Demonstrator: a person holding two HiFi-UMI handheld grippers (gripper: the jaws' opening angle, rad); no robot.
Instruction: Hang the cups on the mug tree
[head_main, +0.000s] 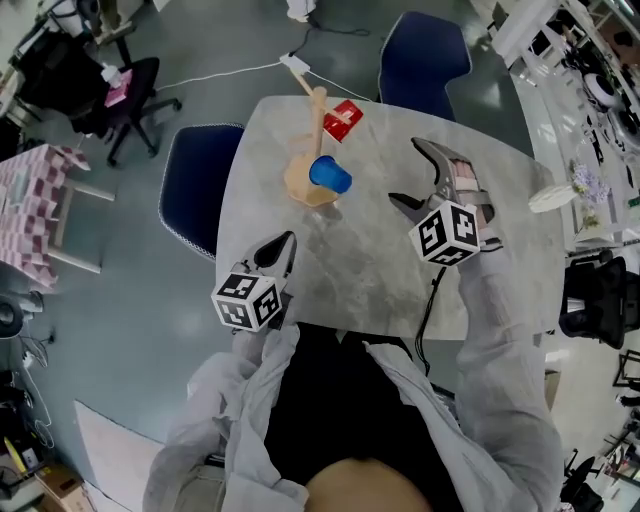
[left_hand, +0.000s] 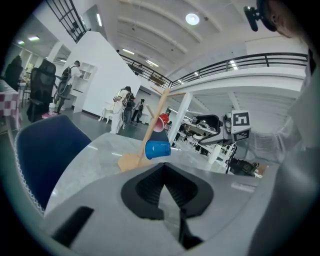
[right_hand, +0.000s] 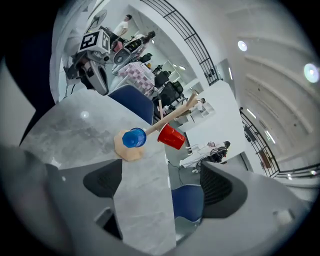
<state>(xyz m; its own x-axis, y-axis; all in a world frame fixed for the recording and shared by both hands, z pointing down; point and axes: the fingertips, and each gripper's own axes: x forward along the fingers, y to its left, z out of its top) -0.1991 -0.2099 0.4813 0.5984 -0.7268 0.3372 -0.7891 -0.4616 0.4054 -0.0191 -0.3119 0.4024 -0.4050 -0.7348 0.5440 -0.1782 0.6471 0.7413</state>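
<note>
A wooden mug tree (head_main: 317, 128) stands at the far side of the grey table (head_main: 370, 270). A blue cup (head_main: 330, 175) hangs low on it, just above its base, and a red cup (head_main: 342, 120) hangs higher. My left gripper (head_main: 283, 248) is at the table's near left edge, shut, with nothing in it. The right gripper (head_main: 413, 176) hovers over the table to the right of the tree, jaws wide and empty. In the left gripper view, the blue cup (left_hand: 158, 149) and red cup (left_hand: 161, 122) sit ahead of the shut left gripper (left_hand: 167, 200). The right gripper view shows both cups (right_hand: 134, 138) (right_hand: 171, 136) beyond the right gripper (right_hand: 160, 185).
A blue chair (head_main: 195, 185) stands against the table's left side and another (head_main: 422, 50) at its far side. A black office chair (head_main: 130, 90) and a pink checked table (head_main: 30, 210) stand further left. A black cable (head_main: 430, 300) runs down from the right gripper.
</note>
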